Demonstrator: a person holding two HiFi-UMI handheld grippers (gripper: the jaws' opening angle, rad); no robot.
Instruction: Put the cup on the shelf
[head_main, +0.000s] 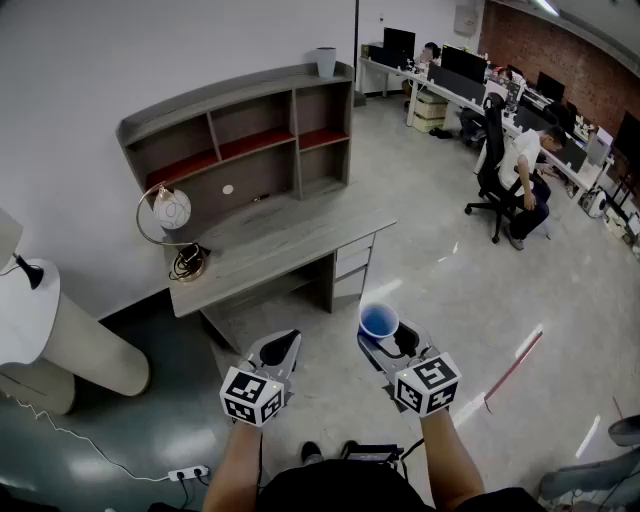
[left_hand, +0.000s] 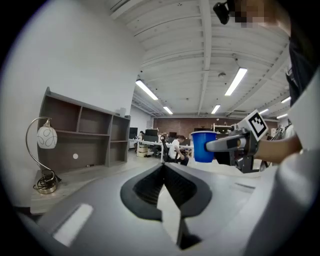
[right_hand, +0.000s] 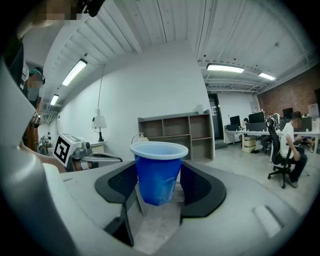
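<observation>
The shelf (head_main: 240, 135) stands far and left against the wall, its bays open above the desk (head_main: 290, 235), well apart from the person. Near and right, the right gripper (head_main: 392, 345) clamps the cup (head_main: 379, 321) by its sides, rim up and level, probably so it arrives ready to set down. The left gripper (head_main: 280, 348) hangs beside it, jaws together on nothing, seemingly just a spare.

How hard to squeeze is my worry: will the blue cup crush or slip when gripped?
Likely flimsy: the blue cup looks thin-walled plastic, its side seems slightly dented in the right gripper. Probably light; it appears empty from above. The smooth tapered wall could slip downward.
</observation>
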